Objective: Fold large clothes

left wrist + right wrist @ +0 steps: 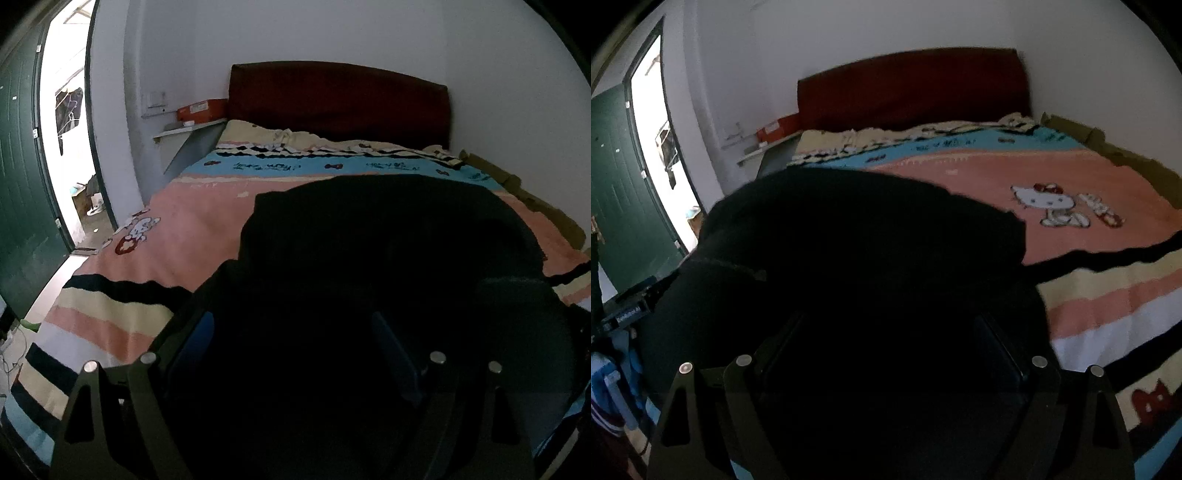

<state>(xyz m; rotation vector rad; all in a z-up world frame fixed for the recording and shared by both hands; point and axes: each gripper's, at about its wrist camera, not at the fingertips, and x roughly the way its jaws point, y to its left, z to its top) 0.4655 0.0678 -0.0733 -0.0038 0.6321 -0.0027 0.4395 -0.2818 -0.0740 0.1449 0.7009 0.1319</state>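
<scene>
A large black garment (369,229) lies in a heap on the near half of a bed, over a pink, blue and striped cartoon blanket (177,229). My left gripper (291,321) hovers at its near edge with the blue pads (201,339) far apart and only dark cloth showing in the gap. In the right wrist view the same garment (849,229) fills the middle and left of the blanket (960,173). My right gripper (890,321) stands wide open over the cloth. In the dark I cannot tell whether either gripper touches the fabric.
A dark red headboard (332,99) stands against the white wall at the far end. At left are an open green door (22,184), a bright doorway and a small shelf with an orange box (201,109). Cardboard (535,206) lines the bed's right side.
</scene>
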